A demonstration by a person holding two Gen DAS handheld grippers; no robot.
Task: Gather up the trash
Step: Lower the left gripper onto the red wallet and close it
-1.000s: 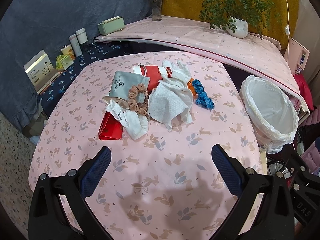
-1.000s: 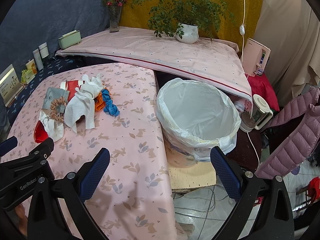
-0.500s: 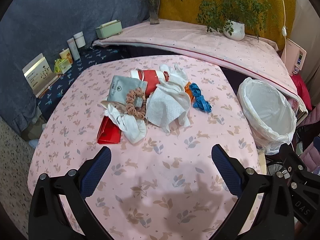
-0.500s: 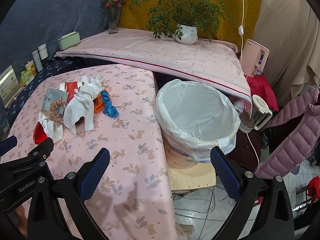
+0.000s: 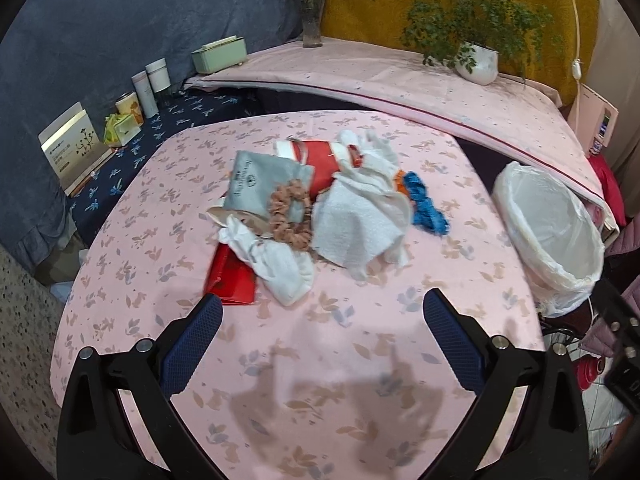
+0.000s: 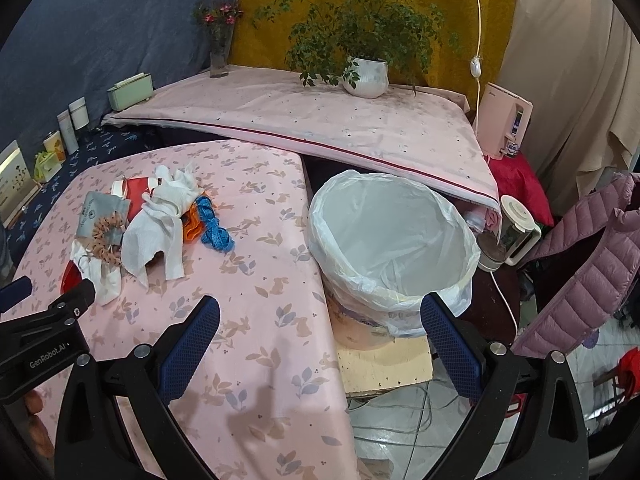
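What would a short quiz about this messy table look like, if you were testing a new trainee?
1. True or false: the lined trash bin already holds some of the trash.
2. Which item lies at the pile's edge nearest the bin: A) red packet, B) blue string, C) scrunchie?
3. Fill in: both the left tongs and the right tongs are ____ and hold nothing.

Key
1. False: only the white liner shows inside it.
2. B.
3. Open.
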